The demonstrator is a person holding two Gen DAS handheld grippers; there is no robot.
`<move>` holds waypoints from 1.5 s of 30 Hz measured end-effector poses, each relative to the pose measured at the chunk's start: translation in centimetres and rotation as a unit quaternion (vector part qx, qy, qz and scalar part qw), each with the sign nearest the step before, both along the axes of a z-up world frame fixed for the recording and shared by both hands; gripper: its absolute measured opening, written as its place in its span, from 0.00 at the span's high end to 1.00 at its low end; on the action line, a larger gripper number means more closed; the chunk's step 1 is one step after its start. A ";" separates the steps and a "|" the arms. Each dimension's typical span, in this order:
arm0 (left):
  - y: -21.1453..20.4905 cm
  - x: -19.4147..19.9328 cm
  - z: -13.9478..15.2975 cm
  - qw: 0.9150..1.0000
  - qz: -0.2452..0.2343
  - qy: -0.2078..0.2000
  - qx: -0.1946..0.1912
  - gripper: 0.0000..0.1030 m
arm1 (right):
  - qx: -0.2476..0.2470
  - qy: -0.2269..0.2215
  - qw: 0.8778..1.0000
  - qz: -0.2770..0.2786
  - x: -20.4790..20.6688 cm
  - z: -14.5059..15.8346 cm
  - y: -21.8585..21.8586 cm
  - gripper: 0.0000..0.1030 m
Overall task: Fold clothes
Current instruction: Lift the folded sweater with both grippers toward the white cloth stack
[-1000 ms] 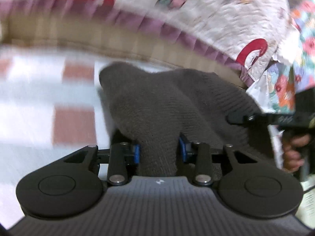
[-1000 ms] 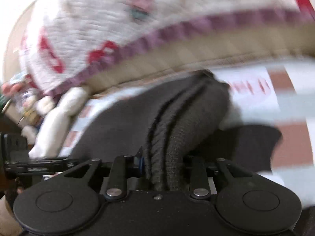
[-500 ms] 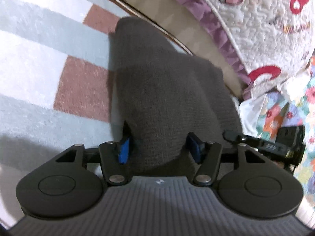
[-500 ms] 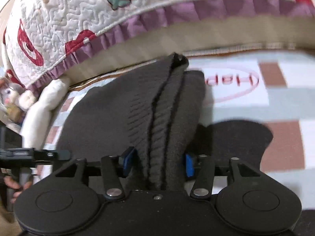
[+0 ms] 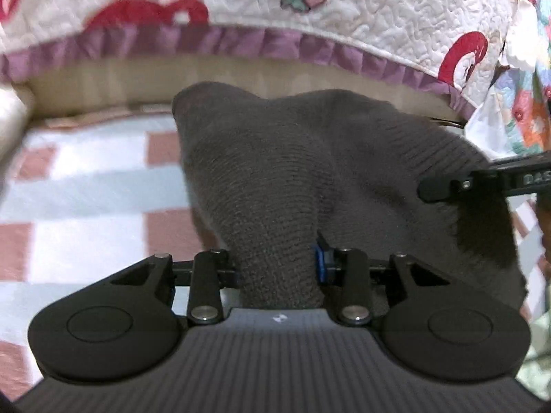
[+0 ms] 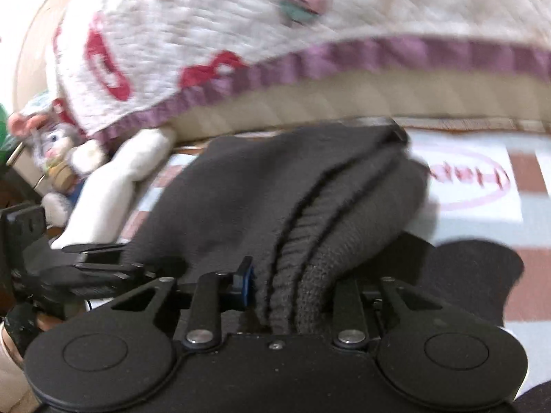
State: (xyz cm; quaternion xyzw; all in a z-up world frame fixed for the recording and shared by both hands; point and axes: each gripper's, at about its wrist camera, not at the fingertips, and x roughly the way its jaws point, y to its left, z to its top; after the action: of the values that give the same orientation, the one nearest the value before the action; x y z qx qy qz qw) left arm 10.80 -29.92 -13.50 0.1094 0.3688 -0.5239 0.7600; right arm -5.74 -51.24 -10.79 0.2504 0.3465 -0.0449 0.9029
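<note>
Left wrist view: the left claw [image 5: 277, 268] tilts downward, pinching a bunched fold of the grey sweater [image 5: 310, 172]; its jaws have just been closing on the knit.
Sweater: draped from the claw down onto the checked blanket [image 5: 86, 189], near the quilt [image 5: 378, 34] behind.
Far side: the right claw shows at the right edge, at the sweater's other end.
Right wrist view: the right claw [image 6: 292, 284] also angles down, clamped on the sweater's [image 6: 241, 199] stacked ribbed edges, jaws just closed in.
Left edge: the left claw grips the same sweater, beside a stuffed toy [image 6: 55, 144].
</note>
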 end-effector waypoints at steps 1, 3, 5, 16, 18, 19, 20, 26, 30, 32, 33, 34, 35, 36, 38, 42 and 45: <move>0.8 0.2 0.5 1.000 0.008 0.000 -0.005 0.67 | -0.012 -0.005 1.000 0.008 0.1 0.9 1.3 0.70; 2.3 0.9 1.4 0.999 0.026 0.004 -0.019 0.67 | -0.033 -0.012 0.999 0.016 0.2 2.0 3.1 0.70; 4.0 1.3 2.3 0.999 0.044 0.000 -0.033 0.67 | -0.042 -0.024 0.999 0.019 0.0 3.0 4.4 0.70; 12.1 -0.7 6.3 0.993 0.094 -0.054 -0.053 0.67 | -0.124 -0.063 0.988 0.059 0.6 7.7 12.2 0.71; 13.3 -0.5 7.3 0.990 0.113 -0.065 -0.054 0.67 | -0.118 -0.066 0.988 0.069 1.0 8.4 13.2 0.71; 13.9 -0.1 7.8 0.989 0.123 -0.061 -0.056 0.67 | -0.114 -0.068 0.988 0.076 1.1 8.8 13.7 0.71; 14.5 0.4 8.4 0.988 0.134 -0.057 -0.057 0.67 | -0.114 -0.078 0.987 0.087 1.2 9.1 14.2 0.71; 17.1 3.3 11.4 0.982 0.172 -0.080 -0.020 0.67 | -0.073 -0.122 0.984 0.106 3.8 10.7 16.4 0.71; 18.7 6.3 12.5 0.980 0.183 -0.080 0.006 0.67 | -0.087 -0.122 0.982 0.112 7.2 11.4 18.5 0.71; 19.5 8.1 12.8 0.978 0.192 -0.079 0.018 0.67 | -0.094 -0.125 0.980 0.123 8.8 11.7 19.6 0.71; 20.0 9.0 13.0 0.977 0.199 -0.079 0.025 0.67 | -0.094 -0.129 0.978 0.132 9.6 11.8 20.2 0.71; 20.4 10.0 13.1 0.975 0.207 -0.079 0.029 0.67 | -0.095 -0.133 0.977 0.140 10.4 12.0 20.7 0.71; 20.8 11.0 13.2 0.972 0.218 -0.083 0.028 0.67 | -0.096 -0.135 0.975 0.149 11.5 12.1 21.2 0.71; 21.2 12.1 13.3 0.969 0.229 -0.086 0.027 0.67 | -0.098 -0.137 0.973 0.158 12.6 12.3 21.8 0.71; 21.6 14.2 13.4 0.964 0.242 -0.101 0.040 0.67 | -0.122 -0.148 0.966 0.176 15.1 12.4 23.4 0.71; 23.4 19.5 14.1 0.957 0.268 -0.101 0.053 0.67 | -0.131 -0.157 0.957 0.207 21.0 12.2 25.4 0.71; 25.4 24.5 14.0 0.954 0.279 -0.088 0.064 0.66 | -0.063 -0.166 0.961 0.211 25.3 11.8 24.7 0.71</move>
State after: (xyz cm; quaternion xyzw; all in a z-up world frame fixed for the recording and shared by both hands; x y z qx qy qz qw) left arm 35.29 -4.53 0.50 0.0959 0.3488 -0.2547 0.8968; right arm 19.57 -26.55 1.03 0.1179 0.2337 0.1670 0.9506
